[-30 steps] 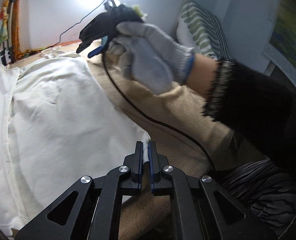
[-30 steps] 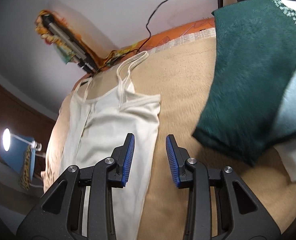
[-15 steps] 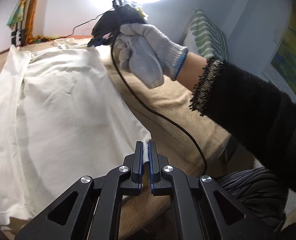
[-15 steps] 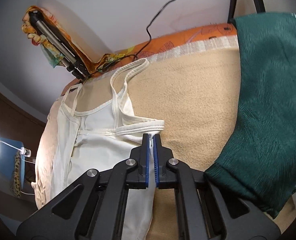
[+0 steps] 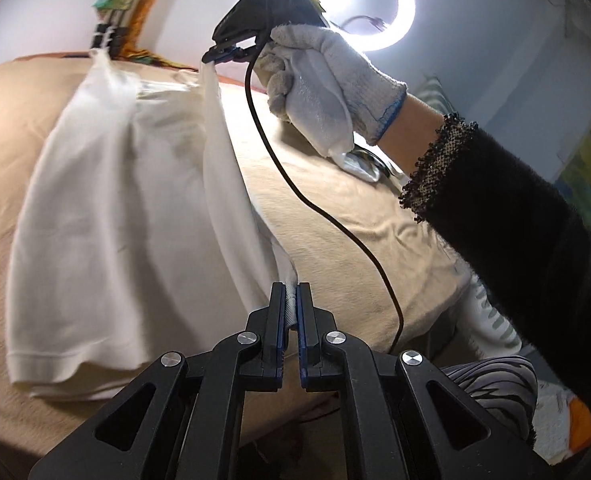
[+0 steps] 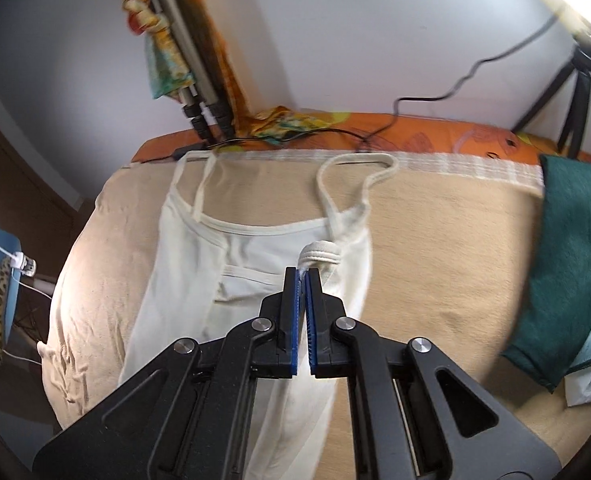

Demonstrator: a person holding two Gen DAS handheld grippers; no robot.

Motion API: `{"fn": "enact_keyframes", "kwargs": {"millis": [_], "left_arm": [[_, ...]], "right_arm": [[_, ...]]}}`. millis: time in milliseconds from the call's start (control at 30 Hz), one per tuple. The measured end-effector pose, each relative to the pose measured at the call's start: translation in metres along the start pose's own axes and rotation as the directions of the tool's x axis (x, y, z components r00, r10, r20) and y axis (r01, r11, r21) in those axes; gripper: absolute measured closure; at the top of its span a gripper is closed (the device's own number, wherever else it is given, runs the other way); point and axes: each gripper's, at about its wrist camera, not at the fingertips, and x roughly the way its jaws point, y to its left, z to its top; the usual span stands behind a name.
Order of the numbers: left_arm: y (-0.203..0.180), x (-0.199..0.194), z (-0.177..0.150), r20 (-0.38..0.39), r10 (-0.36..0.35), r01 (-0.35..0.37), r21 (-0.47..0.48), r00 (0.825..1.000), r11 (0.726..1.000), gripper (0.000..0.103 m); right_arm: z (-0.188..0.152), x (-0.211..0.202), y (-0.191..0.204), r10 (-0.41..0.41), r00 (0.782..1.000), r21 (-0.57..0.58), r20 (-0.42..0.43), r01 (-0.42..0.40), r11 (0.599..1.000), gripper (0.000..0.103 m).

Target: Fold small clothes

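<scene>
Where the cream camisole (image 5: 107,208) lies along a tan blanket (image 5: 335,216) on the bed, both tools have hold of its right-hand side. Left gripper (image 5: 290,300): fingers pressed together on the hem corner, a fold of ribbed fabric pinched between the blue pads. Right gripper (image 6: 303,284): fingers likewise closed, pinching the bunched underarm edge below the right strap (image 6: 355,176). Garment: thin, pale, ribbed hem (image 5: 67,356), two narrow straps reaching toward the far edge of the bed; its right side edge is lifted off the blanket in a taut ridge between the two grips, while the left part lies flat, its left side already turned in along a lengthwise crease. Room: bare blanket on both sides of the garment; a dark green cloth (image 6: 567,264) lies well to the right. Left wrist view only: the gloved right hand (image 5: 319,84) holding its tool, a black cable (image 5: 315,208) trailing from it, the ring light (image 5: 359,0) behind. Right wrist view only: the neckline (image 6: 263,228), an orange patterned sheet (image 6: 435,136) at the far edge, folded tripod legs (image 6: 183,52) against the wall.
</scene>
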Motion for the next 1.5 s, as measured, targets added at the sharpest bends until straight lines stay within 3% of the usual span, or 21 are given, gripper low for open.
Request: {"fn": "enact_keyframes", "kwargs": {"millis": [233,533,600,733,833,967,1133,1300,1500], "left_arm": [[0.026,-0.002,-0.004,-0.010,0.028,-0.028,-0.075,1.000,0.997,0.099],[0.034,0.003,-0.005,-0.056,0.051,-0.056,-0.093,0.997,0.994,0.099],[0.031,-0.001,-0.003,-0.063,0.057,-0.062,-0.083,0.996,0.995,0.094],[0.023,-0.014,-0.003,-0.060,0.039,-0.041,-0.045,0.997,0.998,0.093],[0.022,-0.038,-0.004,-0.037,0.037,-0.037,-0.017,0.999,0.999,0.084],[0.036,-0.071,0.000,-0.006,0.067,-0.067,-0.035,0.998,0.997,0.083],[0.065,-0.094,0.005,-0.015,0.142,-0.143,-0.083,0.990,0.986,0.074],[0.086,-0.089,0.002,-0.077,0.132,-0.143,-0.166,0.988,0.976,0.071],[0.102,-0.067,-0.009,-0.171,0.099,-0.140,-0.248,0.980,0.959,0.070]], "right_arm": [[0.003,0.043,0.042,-0.044,0.997,-0.057,-0.058,0.041,0.998,0.099],[-0.004,0.087,0.049,-0.070,0.989,-0.071,-0.132,0.061,0.996,0.098],[-0.005,0.084,0.047,-0.036,0.991,-0.052,-0.131,0.030,0.998,0.094],[-0.007,0.048,0.039,0.039,0.995,0.001,-0.096,-0.040,0.999,0.070],[-0.017,0.000,0.033,0.053,0.998,0.012,-0.046,-0.053,0.999,0.070],[-0.058,-0.067,0.022,0.060,0.998,0.056,-0.001,-0.060,0.997,0.070],[-0.151,-0.121,0.020,0.055,0.998,0.086,-0.033,-0.052,0.995,0.070],[-0.231,-0.126,0.013,0.120,0.987,0.177,-0.109,-0.100,0.979,0.070],[-0.277,-0.111,0.004,0.192,0.966,0.246,-0.172,-0.147,0.958,0.064]]}}
